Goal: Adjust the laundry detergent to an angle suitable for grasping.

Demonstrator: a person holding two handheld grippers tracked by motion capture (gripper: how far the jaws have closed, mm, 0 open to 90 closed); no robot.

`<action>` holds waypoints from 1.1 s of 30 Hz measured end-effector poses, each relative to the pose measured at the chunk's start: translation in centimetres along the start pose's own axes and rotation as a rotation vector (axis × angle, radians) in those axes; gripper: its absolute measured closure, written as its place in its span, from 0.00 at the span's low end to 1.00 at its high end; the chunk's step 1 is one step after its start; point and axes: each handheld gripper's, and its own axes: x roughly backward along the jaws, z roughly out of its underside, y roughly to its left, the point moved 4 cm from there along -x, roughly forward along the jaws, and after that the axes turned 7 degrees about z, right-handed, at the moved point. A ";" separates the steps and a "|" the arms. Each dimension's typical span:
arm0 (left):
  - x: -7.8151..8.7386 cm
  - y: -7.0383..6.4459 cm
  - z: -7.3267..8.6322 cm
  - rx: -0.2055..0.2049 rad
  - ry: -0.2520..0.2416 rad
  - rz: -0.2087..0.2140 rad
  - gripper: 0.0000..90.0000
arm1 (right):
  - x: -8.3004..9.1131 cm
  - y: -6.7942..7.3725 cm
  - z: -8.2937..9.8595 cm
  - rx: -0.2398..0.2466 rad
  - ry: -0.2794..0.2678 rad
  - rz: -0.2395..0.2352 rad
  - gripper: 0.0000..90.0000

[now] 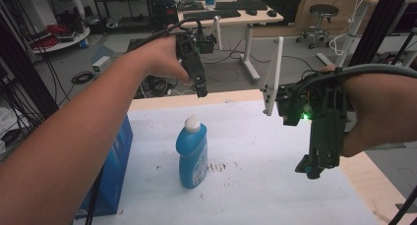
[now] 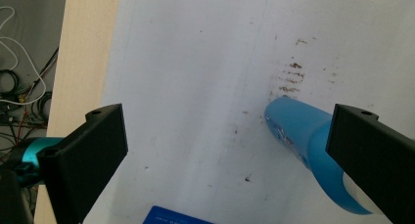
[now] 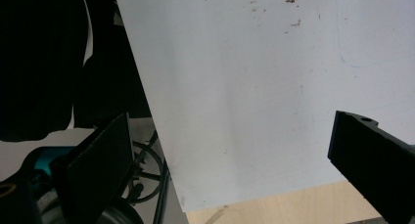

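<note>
At the left edge of the white mat [image 1: 275, 151] a blue box [image 1: 112, 171] stood, touching nothing the grippers were near. Just right of it, in the middle of the mat, the blue bottle [image 1: 192, 156] stood upright, white cap [image 1: 192, 122] on top, long axis vertical, with brown smears on the mat just to its right.

The left gripper [image 1: 201, 90] hung above and slightly beyond the bottle, pointing down, clear of the cap. In the left gripper view its jaws stood spread wide with nothing between them, and the bottle [image 2: 303, 141] lay low and to the right, partly behind the right jaw rather than centred in the gap. So, by my reading, the bottle was off to one side of that gripper's line, and a grasp would need the gripper shifted until the body or neck sat between the jaws, then lowered along the upright axis.

Farther right, the right gripper [image 1: 310, 167] hovered above the mat's right part, well apart from the bottle. In the right gripper view its jaws were likewise spread and empty, over bare mat [image 3: 254, 97] and the wooden table edge [image 3: 293, 207].

The left gripper was clearly the nearer of the two, so the bottle looked like its job.
</note>
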 end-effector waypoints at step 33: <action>0.5 -0.4 0.3 0.002 0.003 -0.008 0.02 | 1.0 -0.3 -0.3 -0.003 -0.010 0.026 0.02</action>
